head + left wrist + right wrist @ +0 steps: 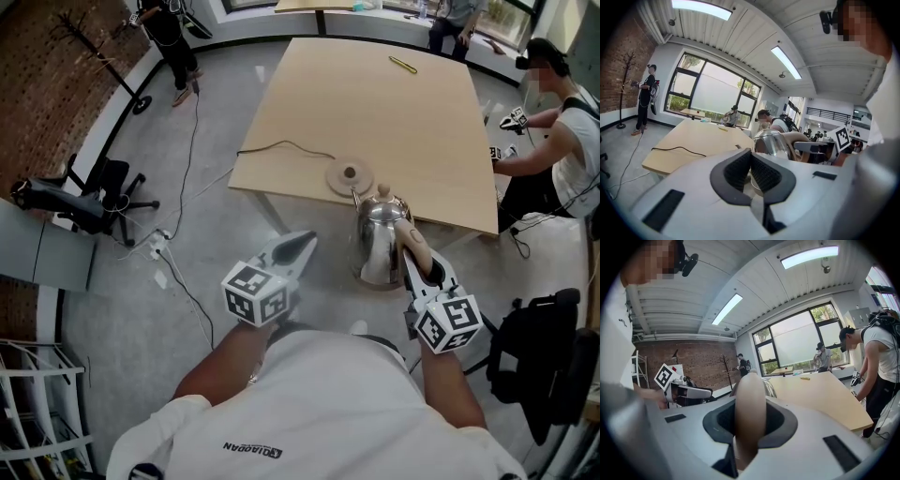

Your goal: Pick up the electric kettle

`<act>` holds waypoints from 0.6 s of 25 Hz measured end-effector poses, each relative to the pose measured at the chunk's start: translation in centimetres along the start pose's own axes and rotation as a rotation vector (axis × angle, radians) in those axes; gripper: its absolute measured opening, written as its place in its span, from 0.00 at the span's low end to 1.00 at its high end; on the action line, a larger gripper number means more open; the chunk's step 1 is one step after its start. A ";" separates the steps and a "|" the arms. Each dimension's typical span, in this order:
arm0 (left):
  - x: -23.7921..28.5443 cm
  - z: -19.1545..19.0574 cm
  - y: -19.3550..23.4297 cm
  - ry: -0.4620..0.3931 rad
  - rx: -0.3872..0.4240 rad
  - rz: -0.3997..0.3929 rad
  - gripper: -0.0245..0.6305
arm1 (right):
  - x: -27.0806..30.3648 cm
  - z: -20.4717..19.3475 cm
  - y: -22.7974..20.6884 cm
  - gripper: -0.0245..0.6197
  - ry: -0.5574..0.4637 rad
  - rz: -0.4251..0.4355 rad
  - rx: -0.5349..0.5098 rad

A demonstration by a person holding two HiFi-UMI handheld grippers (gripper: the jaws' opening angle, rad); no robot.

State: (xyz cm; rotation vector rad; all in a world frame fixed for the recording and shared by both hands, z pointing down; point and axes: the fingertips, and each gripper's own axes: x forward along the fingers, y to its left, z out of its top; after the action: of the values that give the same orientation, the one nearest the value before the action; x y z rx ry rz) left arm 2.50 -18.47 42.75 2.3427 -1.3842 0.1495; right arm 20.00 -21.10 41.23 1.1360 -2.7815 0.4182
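A shiny steel electric kettle (380, 239) hangs in the air in front of the table's near edge, off its round base (350, 174). My right gripper (418, 255) is shut on its tan handle (415, 244); in the right gripper view the handle (750, 408) fills the gap between the dark pads of the right gripper (750, 420). My left gripper (302, 246) hovers left of the kettle, apart from it, shut with nothing in it. The left gripper view shows the left gripper (751, 158) with its pads together and the kettle (772, 143) just beyond.
The wooden table (375, 103) carries the base's cord (281, 145) and a yellow pen (403, 64). An office chair (84, 197) and a power strip (157, 246) are on the floor at left. A person (553, 141) stands at right, above a black chair (548, 356).
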 end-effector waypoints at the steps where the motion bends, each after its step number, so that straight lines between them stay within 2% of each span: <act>1: -0.1 0.3 0.4 0.001 0.003 -0.005 0.03 | 0.1 0.1 0.2 0.17 -0.007 -0.010 0.004; 5: -1.2 1.9 2.5 0.004 0.050 -0.028 0.03 | 1.3 0.5 1.5 0.17 -0.036 -0.052 0.026; 15: -2.5 2.6 5.1 0.005 0.081 -0.086 0.03 | 3.6 0.5 4.1 0.17 -0.059 -0.104 0.036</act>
State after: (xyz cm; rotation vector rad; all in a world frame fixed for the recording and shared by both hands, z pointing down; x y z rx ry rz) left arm -3.47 -19.60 41.17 2.4612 -1.2954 0.1895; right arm 14.59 -20.85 40.65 1.3145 -2.7591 0.4332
